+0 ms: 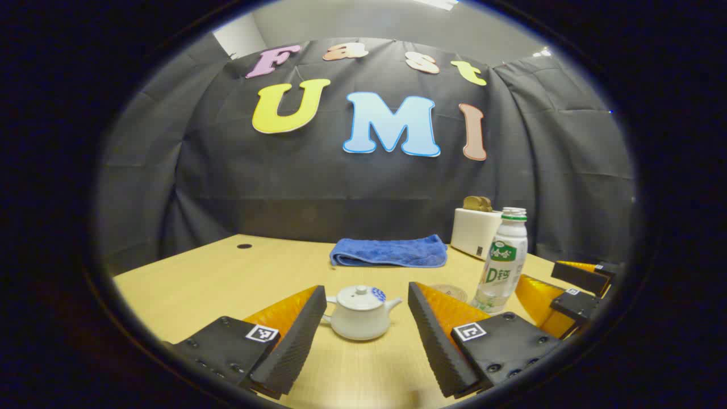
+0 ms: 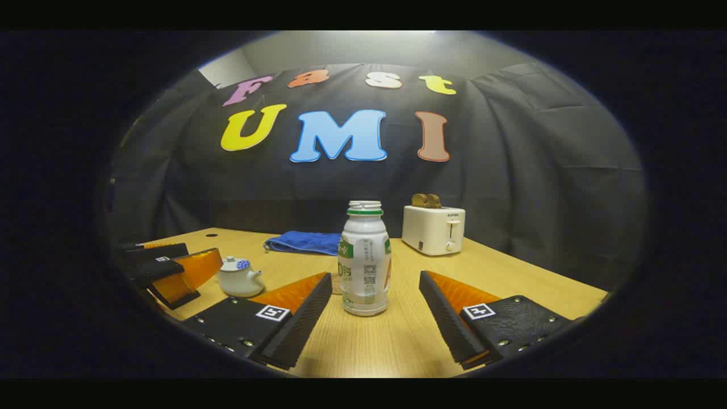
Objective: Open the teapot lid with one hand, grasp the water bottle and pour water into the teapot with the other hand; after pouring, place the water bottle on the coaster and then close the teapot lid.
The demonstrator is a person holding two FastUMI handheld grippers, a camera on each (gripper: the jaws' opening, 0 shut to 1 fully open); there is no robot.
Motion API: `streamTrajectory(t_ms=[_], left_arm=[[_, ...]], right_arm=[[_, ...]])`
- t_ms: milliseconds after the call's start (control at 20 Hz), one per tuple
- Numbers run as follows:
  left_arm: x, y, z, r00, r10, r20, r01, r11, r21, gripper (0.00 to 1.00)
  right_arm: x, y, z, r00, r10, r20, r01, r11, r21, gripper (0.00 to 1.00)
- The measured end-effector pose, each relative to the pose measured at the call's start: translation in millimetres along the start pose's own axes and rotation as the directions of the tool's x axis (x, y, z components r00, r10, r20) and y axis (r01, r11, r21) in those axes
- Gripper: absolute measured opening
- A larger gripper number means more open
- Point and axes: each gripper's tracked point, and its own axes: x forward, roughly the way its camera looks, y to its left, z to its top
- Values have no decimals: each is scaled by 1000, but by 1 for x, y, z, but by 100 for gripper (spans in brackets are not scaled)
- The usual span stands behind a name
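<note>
Left gripper [image 1: 366, 318]: spread wide, grasping nothing; hovers low over the wooden table [image 1: 227, 278], aimed straight at the teapot, apart from it. Seen too from the right gripper view at the left edge [image 2: 170, 272], just beside the teapot.

Right gripper [image 2: 375, 309]: spread wide, grasping nothing; aimed at the water bottle, which stands just ahead of the gap between the fingers, not touched. Seen too from the left gripper view at the right edge [image 1: 573, 289], near the bottle.

Teapot [image 1: 360, 315]: small, white, blue pattern on one side; upright on the table, spout to the right in the left gripper view. Also at left in the right gripper view [image 2: 239, 278].

Teapot lid [image 1: 359, 296]: seated on the pot, knob up.

Water bottle [image 2: 364, 261]: white plastic, green band at the neck, no cap on, upright on the table. In the left gripper view [image 1: 502, 261] stands right of the teapot, apart from it.

Coaster [image 1: 451, 291]: flat round piece between teapot and bottle, partly hidden behind a finger; cannot tell whether the bottle touches it.

Blue towel [image 1: 389, 251]: folded, farther back on the table, behind the teapot.

Toaster [image 2: 433, 229]: white, at the back by the wall, brown slices standing out of the top; right of the towel.
</note>
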Motion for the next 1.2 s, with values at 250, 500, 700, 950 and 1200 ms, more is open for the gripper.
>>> streamTrajectory(t_ms=[250, 500, 700, 950, 1200], left_arm=[[35, 7, -3, 1000, 9, -14, -9, 1000, 14, 93], [66, 10, -11, 998, 21, -55, -19, 1000, 22, 84], [79, 10, -17, 996, 30, -79, -25, 998, 54, 80], [84, 6, -28, 994, 34, -105, -27, 997, 72, 68], [86, 2, -28, 994, 35, -101, -25, 995, 98, 34]], right_arm=[[8, -1, 5, 1000, 13, 8, -13, 999, -36, 95], [15, -1, -3, 1000, 23, -15, -24, 999, -30, 95], [20, -4, -11, 999, 23, -42, -24, 1000, -14, 95], [23, -7, -15, 998, 23, -53, -23, 1000, -12, 95], [24, -8, -19, 998, 20, -64, -20, 1000, -7, 95]])
